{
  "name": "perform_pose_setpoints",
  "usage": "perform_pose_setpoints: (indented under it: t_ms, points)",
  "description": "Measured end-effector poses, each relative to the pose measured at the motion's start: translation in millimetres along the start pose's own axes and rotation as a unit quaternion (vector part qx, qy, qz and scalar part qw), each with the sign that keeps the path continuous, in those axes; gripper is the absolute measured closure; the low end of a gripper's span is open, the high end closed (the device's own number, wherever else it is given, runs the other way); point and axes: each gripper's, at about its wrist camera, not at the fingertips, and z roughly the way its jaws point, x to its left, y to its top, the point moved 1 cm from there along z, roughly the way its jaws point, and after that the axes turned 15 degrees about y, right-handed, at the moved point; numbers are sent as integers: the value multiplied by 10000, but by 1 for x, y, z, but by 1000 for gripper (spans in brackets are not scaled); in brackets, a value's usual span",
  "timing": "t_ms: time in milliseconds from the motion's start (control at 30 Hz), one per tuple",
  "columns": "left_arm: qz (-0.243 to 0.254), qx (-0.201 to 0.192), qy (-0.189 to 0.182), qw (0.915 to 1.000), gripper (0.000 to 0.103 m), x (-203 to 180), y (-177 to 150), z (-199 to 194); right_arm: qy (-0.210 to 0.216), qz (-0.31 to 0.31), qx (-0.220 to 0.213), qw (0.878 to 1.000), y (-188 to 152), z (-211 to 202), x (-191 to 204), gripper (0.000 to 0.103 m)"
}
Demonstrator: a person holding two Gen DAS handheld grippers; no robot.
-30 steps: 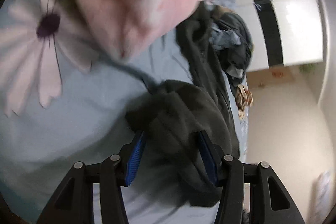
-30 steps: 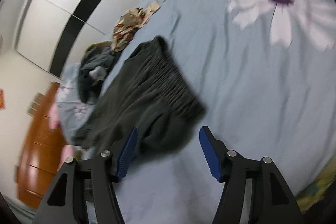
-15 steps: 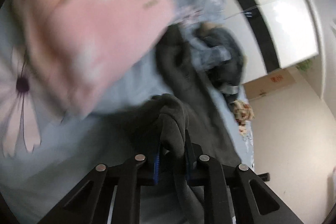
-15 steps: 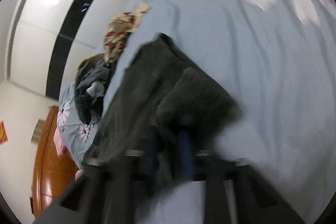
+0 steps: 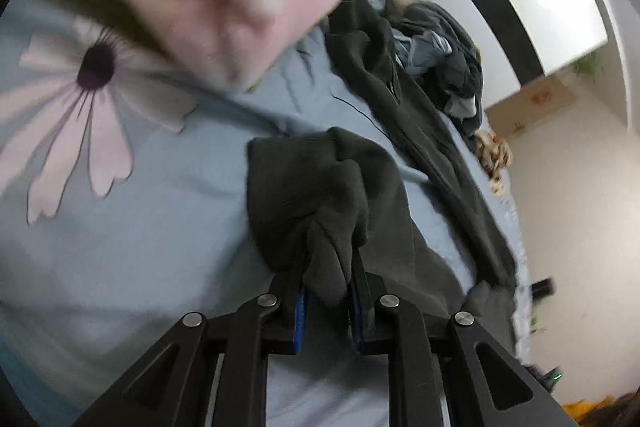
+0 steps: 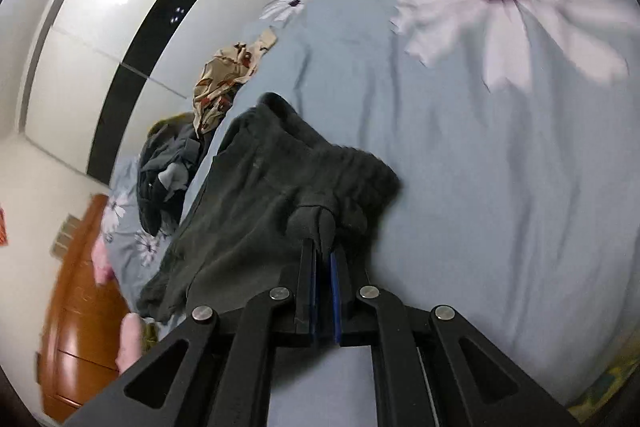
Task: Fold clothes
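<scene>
Both claws were wide apart a second ago; now the left claw and right claw have just clamped onto the dark green pants on the bed.

I can read no text, label or number anywhere; the wall decoration is too blurred.

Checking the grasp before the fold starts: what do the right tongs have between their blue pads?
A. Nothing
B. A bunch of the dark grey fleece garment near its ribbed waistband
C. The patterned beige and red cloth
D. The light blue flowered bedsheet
B: the right tongs pinch a tuft of the dark grey fleece garment beside its gathered waistband.
</scene>
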Motion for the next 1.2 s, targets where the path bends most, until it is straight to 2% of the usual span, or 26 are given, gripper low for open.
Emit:
perform_pose_setpoints:
  t_ms: [67, 133, 300, 367, 467, 567, 600, 633, 733, 800, 867, 900, 933, 1000, 1067, 1100, 1133, 1200]
  points:
    - [-106, 18, -200, 9997, 80, 4, 5, -4, 18, -41, 2, 10000, 0, -1, 0, 97]
    - [-192, -69, -295, 9994, 74, 6, 11, -8, -81, -174, 31, 9998, 0, 1, 4, 97]
    - [-159, -117, -414, 9989, 76, -5, 19, -9, -29, -132, 39, 9999, 1, -1, 3, 97]
    - [32, -294, -571, 9979, 76, -15, 25, -16, -7, -154, 37, 9999, 3, -2, 5, 97]
    - [415, -635, -546, 9956, 76, -45, 40, -26, -148, -274, 71, 9995, 5, 3, 12, 97]
    - [867, -720, -385, 9929, 73, -73, 58, -17, -235, -301, 90, 9992, 10, 6, 15, 97]
    - [1060, -754, -286, 9911, 69, -82, 65, -11, -267, -309, 115, 9991, 10, 7, 16, 97]
    - [1292, -763, -116, 9886, 62, -90, 72, -4, -307, -325, 150, 9989, 9, 8, 16, 95]
    - [1873, -652, 649, 9780, 61, -109, 80, 23, -466, -518, 244, 9973, 4, 4, 23, 92]
    - [1844, -496, 418, 9807, 61, -100, 72, 15, -639, -735, 251, 9949, 1, -4, 30, 91]
    - [1719, -464, 204, 9838, 54, -86, 62, -1, -1083, -1278, 160, 9857, -4, -19, 49, 91]
    - [1607, -519, 118, 9856, 45, -76, 57, -13, -1171, -1545, 198, 9808, -8, -18, 61, 90]
    - [1544, -554, 240, 9862, 43, -67, 51, -20, -1189, -1796, 276, 9761, -13, -14, 74, 86]
    - [1422, -620, 514, 9866, 43, -49, 40, -33, -1223, -2296, 431, 9646, -21, -6, 99, 86]
    - [1261, -578, 824, 9869, 43, -37, 26, -37, -882, -2727, 904, 9538, -44, 30, 131, 73]
    - [1116, -468, 784, 9895, 43, -29, 21, -35, -670, -2842, 1196, 9489, -58, 53, 144, 65]
    - [933, -364, 783, 9919, 43, -22, 18, -33, -454, -2911, 1500, 9438, -73, 77, 157, 60]
    - [500, -98, 699, 9963, 43, -7, 17, -24, -122, -3079, 2036, 9293, -103, 121, 180, 59]
